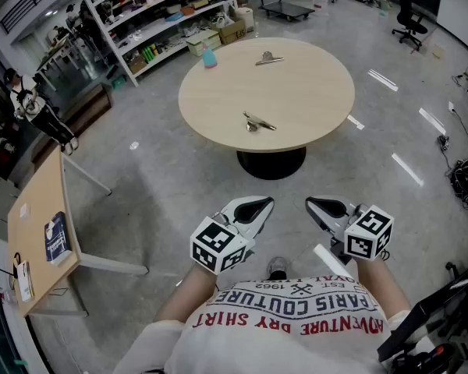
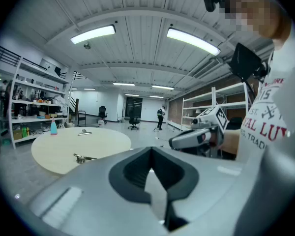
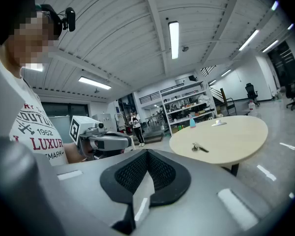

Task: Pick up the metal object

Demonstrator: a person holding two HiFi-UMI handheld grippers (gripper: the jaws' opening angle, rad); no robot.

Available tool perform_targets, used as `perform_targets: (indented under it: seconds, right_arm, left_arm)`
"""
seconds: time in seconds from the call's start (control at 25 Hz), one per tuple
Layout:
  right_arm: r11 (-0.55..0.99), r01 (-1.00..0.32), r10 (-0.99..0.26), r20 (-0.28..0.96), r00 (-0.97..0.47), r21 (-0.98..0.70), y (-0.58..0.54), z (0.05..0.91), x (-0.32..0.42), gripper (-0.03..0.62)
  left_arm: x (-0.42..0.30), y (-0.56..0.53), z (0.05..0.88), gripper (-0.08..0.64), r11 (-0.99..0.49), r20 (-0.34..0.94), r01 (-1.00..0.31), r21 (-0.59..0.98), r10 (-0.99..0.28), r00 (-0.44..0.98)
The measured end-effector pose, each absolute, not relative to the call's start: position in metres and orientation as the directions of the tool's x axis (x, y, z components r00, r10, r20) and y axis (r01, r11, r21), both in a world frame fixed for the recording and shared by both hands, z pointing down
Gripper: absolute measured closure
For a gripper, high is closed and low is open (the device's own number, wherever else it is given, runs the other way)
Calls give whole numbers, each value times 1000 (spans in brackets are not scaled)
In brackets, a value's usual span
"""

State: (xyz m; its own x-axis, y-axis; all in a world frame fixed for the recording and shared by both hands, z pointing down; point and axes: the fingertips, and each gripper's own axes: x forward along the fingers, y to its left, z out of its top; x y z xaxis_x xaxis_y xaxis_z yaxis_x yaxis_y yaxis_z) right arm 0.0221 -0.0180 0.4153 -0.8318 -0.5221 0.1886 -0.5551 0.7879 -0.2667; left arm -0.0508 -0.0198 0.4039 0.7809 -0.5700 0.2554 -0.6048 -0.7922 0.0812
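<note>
A: Where's the metal object (image 1: 258,122)?

B: It lies on the round desk (image 1: 320,104), close to the near edge, touching nothing else. A second metal piece (image 1: 269,58) lies toward the far side, near a blue bottle (image 1: 209,58). The task doesn't say which one is meant. I'd take the nearer as the likelier target.

A: And the grippers?

B: Both are held close to the person, well apart from the desk, with open floor between. The left gripper (image 1: 257,205) has its fingers clenched together on nothing. The right gripper (image 1: 318,206) looks the same, fingers closed and empty.

A: So the step in hand is the approach.

B: That's my reading. To do it well, step up to the desk first rather than stretching from here. Either gripper seems about equally placed, so pick one and open its fingers before it arrives, not over the piece.

A: How should it come in?

B: The piece looks thin and lies low, so tilt the gripper down more steeply and set the fingers either side of whatever part stands highest. Closing on a flat strip risks skidding it across the smooth top.
</note>
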Motion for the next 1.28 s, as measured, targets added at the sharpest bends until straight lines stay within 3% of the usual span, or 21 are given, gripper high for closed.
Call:
perform_targets:
  seconds: [0.4,1.04,1.28]
  right_arm:
    - [817,-552,-540,116,-834,-168,-167,366,-8,591]
    - [831,-488,-464,151,-873,-266,-311,404,-8,591]
    - [814,-501,-470,172,-866,-294,-353,422,-2,591]
  left_arm:
    - [-91,-175,371,557,-765,218,-644,28,-624,751]
    - [-90,-306,406,557,-732,298,-679,48,-639,710]
    - [-109,-374,453,317,-702,363,-711,25,-656,661]
